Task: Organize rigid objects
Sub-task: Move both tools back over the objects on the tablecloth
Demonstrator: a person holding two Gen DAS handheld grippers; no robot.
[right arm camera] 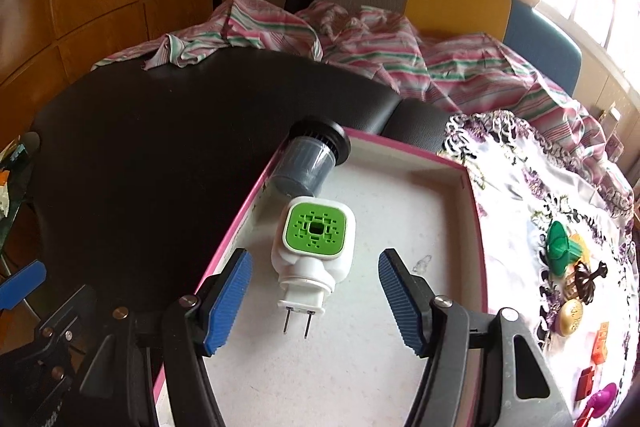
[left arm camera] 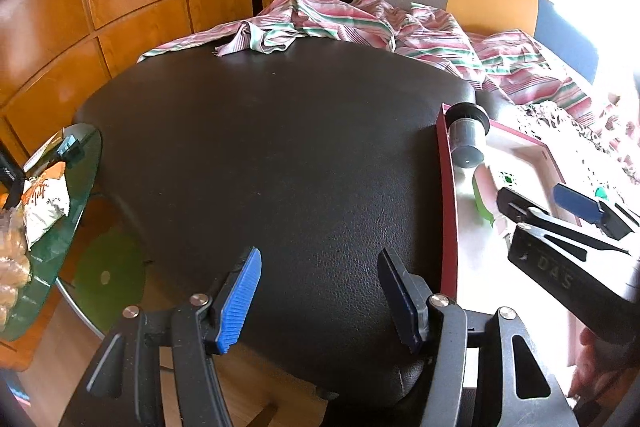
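Right gripper (right arm camera: 316,303) spread above the plug-in unit (right arm camera: 314,247) in the box (right arm camera: 440,153).
I judge it just released; left gripper (left arm camera: 320,297), at 9 o'clock, idles spread, empty.

A white plug-in device (right arm camera: 313,251) with a green perforated face lies flat inside the pink-rimmed tray (right arm camera: 404,147), prongs toward the camera. A grey translucent cylinder (right arm camera: 310,163) with a black cap lies tilted across the tray's far-left rim.
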